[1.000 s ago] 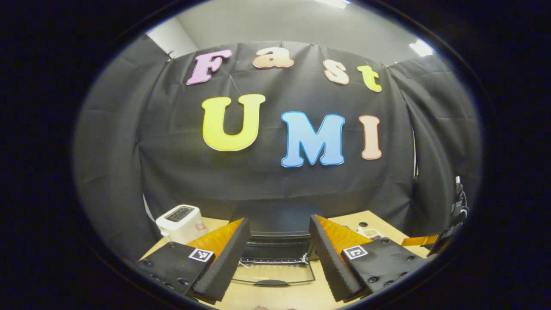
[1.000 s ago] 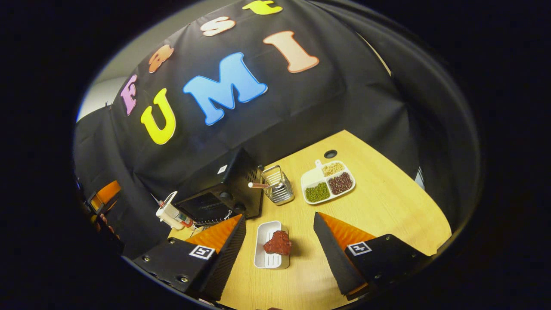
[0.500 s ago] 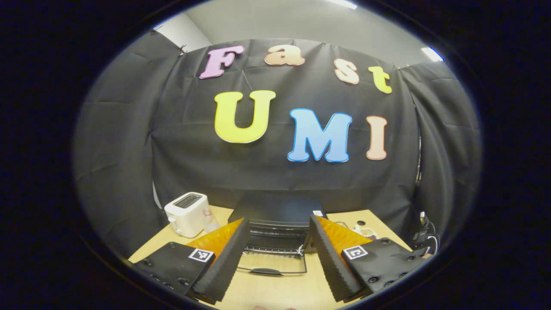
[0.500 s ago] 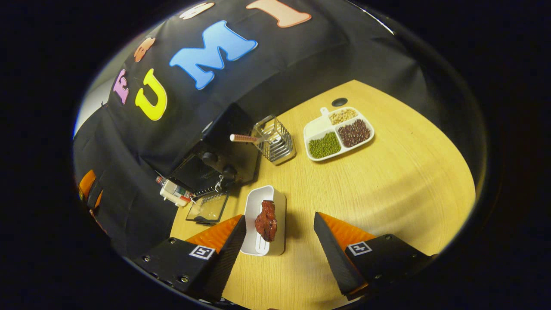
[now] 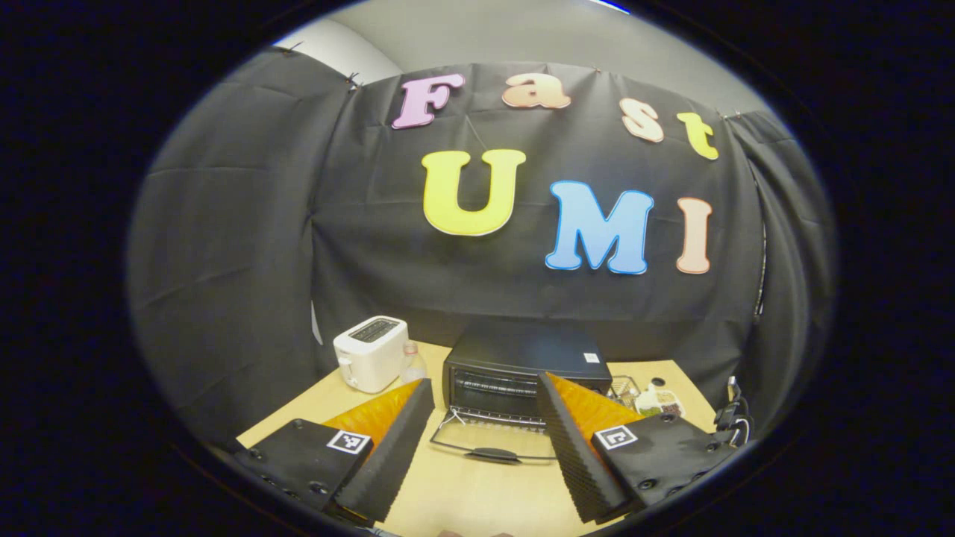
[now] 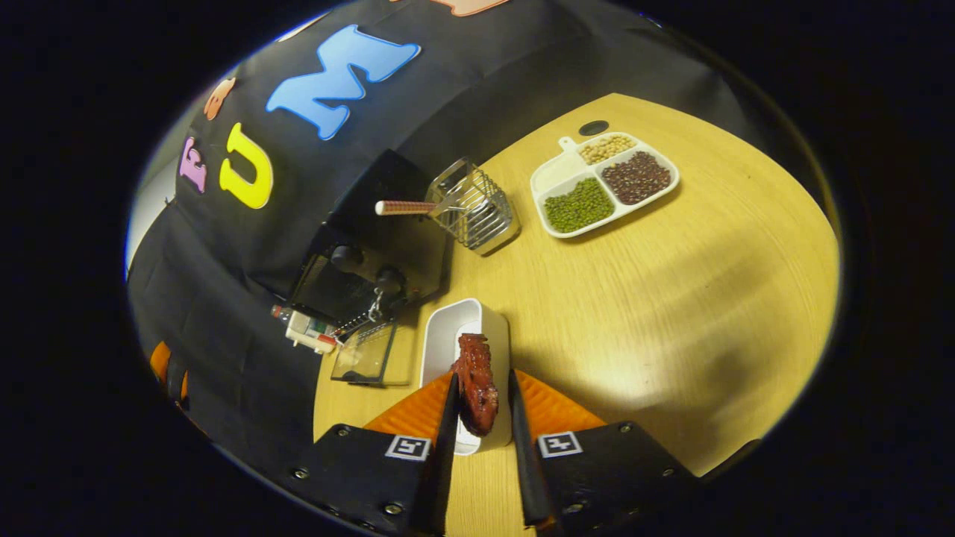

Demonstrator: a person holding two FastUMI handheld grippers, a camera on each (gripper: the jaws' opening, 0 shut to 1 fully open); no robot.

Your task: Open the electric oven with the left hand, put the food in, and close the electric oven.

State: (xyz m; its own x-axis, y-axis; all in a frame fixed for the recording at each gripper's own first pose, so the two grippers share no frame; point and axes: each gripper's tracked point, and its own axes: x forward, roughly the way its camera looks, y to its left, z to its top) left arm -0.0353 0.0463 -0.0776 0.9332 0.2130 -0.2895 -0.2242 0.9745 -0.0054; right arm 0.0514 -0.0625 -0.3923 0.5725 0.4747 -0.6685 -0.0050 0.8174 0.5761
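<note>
Your right gripper (image 6: pixel 481 406) is pinched narrow on the food (image 6: pixel 476 380) — a dark red chunk, both fingers against its sides, sitting over the near end of the white tray (image 6: pixel 448 339) on the wooden table (image 6: pixel 671 298). Can't tell if the chunk is lifted clear of the tray or touching it.

Just past the tray, in the right gripper view: the electric oven (image 6: pixel 365 261), door (image 6: pixel 365 356) dropped open and lying flat toward the tray's left. Wire basket (image 6: pixel 474 205) with a striped handle sits beside the oven; divided plate (image 6: pixel 600 183) of beans is well apart from it on the table's far side.

Your left gripper (image 5: pixel 483 447) is wide, holding nothing — raised above the table (image 5: pixel 477 500), aimed at the oven front. Between its fingers in the left gripper view you see the open door (image 5: pixel 492 450) with its dark handle, then the oven (image 5: pixel 522 365) behind it. White toaster (image 5: pixel 371 352) stands left of the oven, near the cloth wall.
</note>
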